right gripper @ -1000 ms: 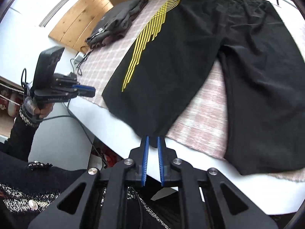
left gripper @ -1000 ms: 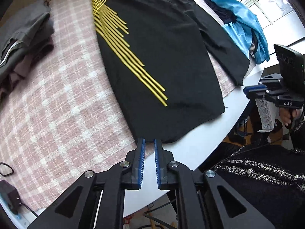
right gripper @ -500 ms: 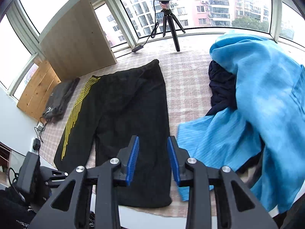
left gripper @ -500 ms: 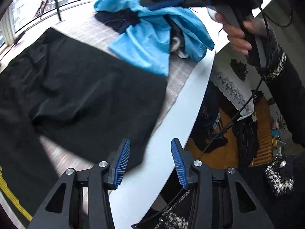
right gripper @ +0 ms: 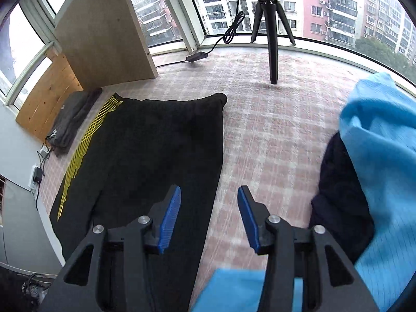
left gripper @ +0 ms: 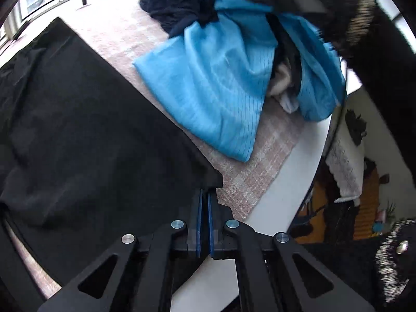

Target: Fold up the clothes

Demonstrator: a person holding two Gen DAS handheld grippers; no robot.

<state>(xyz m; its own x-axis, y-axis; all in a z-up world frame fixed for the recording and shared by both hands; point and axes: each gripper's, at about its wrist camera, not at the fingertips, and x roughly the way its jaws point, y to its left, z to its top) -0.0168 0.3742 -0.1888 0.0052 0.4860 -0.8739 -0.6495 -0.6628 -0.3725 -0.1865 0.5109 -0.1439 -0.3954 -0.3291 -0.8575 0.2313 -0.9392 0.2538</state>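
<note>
Black shorts [right gripper: 145, 156] with yellow stripes [right gripper: 85, 140] lie flat on the pink checked cloth [right gripper: 260, 135]. In the left wrist view my left gripper [left gripper: 204, 195] is shut on the near right hem corner of the shorts [left gripper: 91, 130], at the table's front edge. My right gripper [right gripper: 209, 208] is open and empty, above the shorts' right edge and the cloth, further back. The right hand and sleeve show at the top of the left wrist view.
A crumpled blue garment [left gripper: 221, 78] with a dark navy one [left gripper: 182, 13] lies right of the shorts. Folded grey clothes [right gripper: 70, 122] sit at the far left. A tripod [right gripper: 270, 26] and cable stand by the window. The white table edge [left gripper: 299, 169] curves on the right.
My left gripper moved from the left leg's hem to the right leg's hem corner, opened, then shut on it. My right gripper opened and swung up over the shorts' right side.
</note>
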